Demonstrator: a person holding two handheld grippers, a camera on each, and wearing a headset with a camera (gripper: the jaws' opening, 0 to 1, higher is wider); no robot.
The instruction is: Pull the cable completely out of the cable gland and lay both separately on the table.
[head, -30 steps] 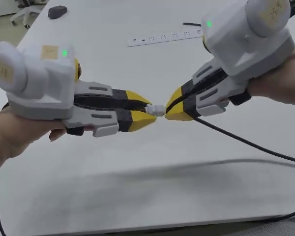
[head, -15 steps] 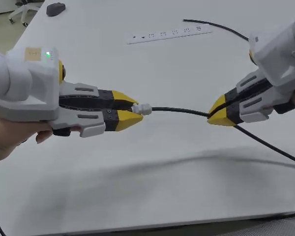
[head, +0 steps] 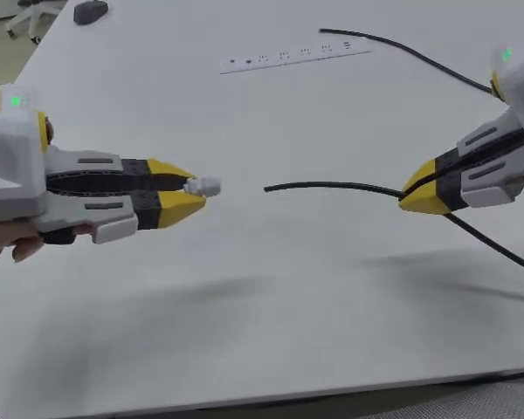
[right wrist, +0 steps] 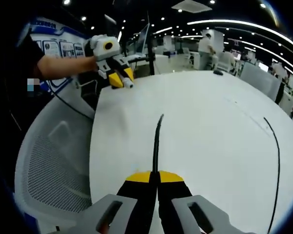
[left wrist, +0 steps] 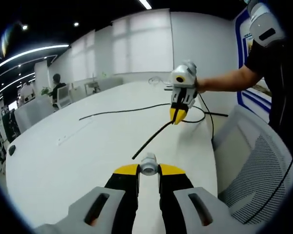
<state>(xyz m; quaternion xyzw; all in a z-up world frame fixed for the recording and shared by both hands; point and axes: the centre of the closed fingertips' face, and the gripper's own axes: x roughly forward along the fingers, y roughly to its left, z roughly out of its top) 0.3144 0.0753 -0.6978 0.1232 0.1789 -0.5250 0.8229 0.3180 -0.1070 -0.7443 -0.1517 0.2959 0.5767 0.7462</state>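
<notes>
Left gripper point(head: 190, 189) clamps a small white plastic cable gland point(head: 206, 185), right gripper point(head: 405, 197) pinches a thin black cable point(head: 332, 186), the two apart.

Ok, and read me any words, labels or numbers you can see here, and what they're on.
No text here is readable.
Power strip: small marks by the sockets, too blurred to read.
Wall posters: print too small to read.
Cable gland and cable: no marking visible.
</notes>
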